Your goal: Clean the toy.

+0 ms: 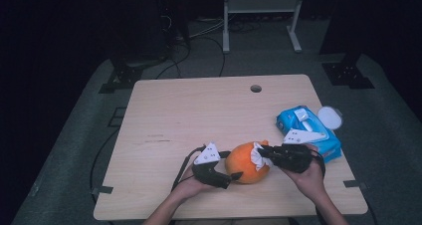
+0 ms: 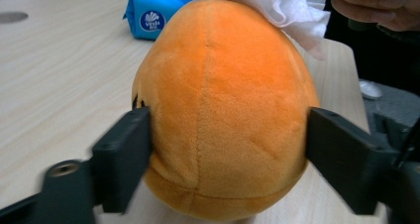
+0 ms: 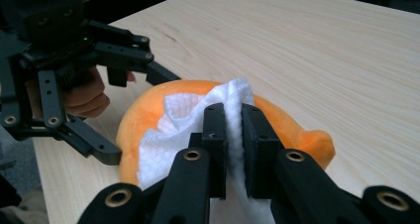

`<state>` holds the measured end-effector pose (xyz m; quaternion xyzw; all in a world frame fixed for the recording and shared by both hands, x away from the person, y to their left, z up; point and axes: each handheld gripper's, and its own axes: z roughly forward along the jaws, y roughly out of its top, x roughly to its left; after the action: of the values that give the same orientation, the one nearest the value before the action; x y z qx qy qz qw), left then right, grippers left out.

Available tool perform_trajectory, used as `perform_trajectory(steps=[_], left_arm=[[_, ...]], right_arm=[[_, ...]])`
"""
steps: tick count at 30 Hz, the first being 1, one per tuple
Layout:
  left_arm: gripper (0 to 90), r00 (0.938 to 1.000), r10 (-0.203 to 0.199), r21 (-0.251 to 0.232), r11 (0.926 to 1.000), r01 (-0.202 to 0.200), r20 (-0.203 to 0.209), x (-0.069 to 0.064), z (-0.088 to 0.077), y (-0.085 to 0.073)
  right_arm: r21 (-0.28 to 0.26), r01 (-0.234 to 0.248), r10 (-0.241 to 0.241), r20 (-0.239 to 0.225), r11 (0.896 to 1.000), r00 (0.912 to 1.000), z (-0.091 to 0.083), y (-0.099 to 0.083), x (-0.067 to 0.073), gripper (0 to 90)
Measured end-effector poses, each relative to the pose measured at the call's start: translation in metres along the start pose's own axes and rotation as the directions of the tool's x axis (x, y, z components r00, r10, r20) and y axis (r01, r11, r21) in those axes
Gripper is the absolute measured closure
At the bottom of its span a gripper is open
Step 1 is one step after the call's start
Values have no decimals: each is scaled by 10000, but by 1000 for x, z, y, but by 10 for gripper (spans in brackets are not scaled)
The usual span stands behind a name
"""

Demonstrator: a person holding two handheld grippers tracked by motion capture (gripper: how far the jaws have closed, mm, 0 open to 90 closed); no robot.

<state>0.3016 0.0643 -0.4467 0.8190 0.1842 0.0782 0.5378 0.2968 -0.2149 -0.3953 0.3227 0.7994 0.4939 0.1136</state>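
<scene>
**benchmonkey:** How are you wiping that thing without it rolling off?

**me:** I run both grippers remotely. Right now my left gripper (image 1: 221,172) has its jaws clamped on the sides of the orange plush toy (image 1: 247,162), which sits on the table (image 1: 199,110) near the front edge, just beside the blue wet-wipe pack (image 1: 309,132). My right gripper (image 3: 234,135) has its jaws pinched together on a white wipe (image 3: 173,130), laid over the top of the plush.

**benchmonkey:** Any tips?

**me:** I'd say keep the left squeeze firm but not crushing, since plush dents and slips. Drag the wipe in short strokes away from the holding jaws, pressing lightly so the fabric doesn't bunch. If the wipe starts sliding out of the pinch, I'd stop and regrip.
</scene>
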Motion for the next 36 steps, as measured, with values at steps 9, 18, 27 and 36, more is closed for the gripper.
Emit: perform_trajectory(steps=[9,18,27,36], left_arm=[[271,9979,534,205,9984,-526,-372,-12,5,5],[261,9973,632,-66,9980,-635,-385,-12,6,6],[282,9944,953,280,9952,-941,-447,-15,7,5],[258,9997,137,148,9998,-134,-201,2,1,-2]], right_arm=[[264,1492,-1470,-729,9884,9864,22,9,49,807],[-95,941,-942,-74,9955,9955,7,9,24,808],[192,1499,-1486,-543,9885,9874,21,12,45,806],[-144,-5,14,625,9999,9980,-10,-5,-9,805]])
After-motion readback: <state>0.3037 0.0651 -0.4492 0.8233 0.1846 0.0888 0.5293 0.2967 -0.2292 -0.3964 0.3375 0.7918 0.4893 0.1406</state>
